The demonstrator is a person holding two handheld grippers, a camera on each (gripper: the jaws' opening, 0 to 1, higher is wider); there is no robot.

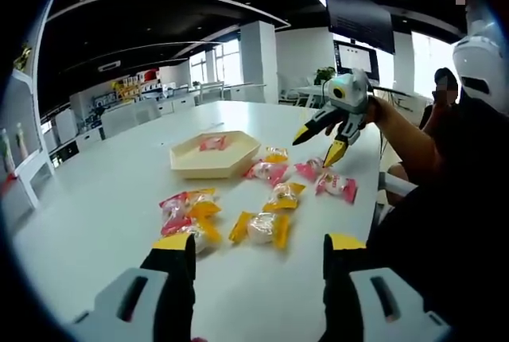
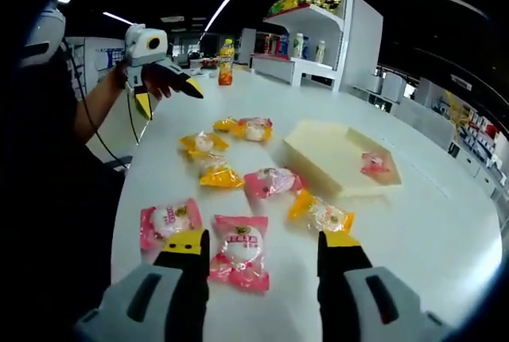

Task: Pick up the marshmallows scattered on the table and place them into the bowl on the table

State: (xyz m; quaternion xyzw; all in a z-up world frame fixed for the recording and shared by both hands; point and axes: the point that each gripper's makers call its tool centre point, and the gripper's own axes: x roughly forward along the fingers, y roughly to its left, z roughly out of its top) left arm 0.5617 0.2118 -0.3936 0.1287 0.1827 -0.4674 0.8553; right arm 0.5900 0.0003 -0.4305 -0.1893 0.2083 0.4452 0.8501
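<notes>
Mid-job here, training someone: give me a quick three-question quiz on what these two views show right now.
1. True or false: the cream hexagonal bowl already holds one pink-wrapped marshmallow.
2. Which wrapped marshmallow lies between the right gripper's open jaws in the right gripper view? A) pink-wrapped one B) yellow-wrapped one C) none
3. Fill in: in the left gripper view, the marshmallow nearest the gap of the left gripper has a ____ wrapper.

Key: 1 true; 2 A; 3 yellow.
</notes>
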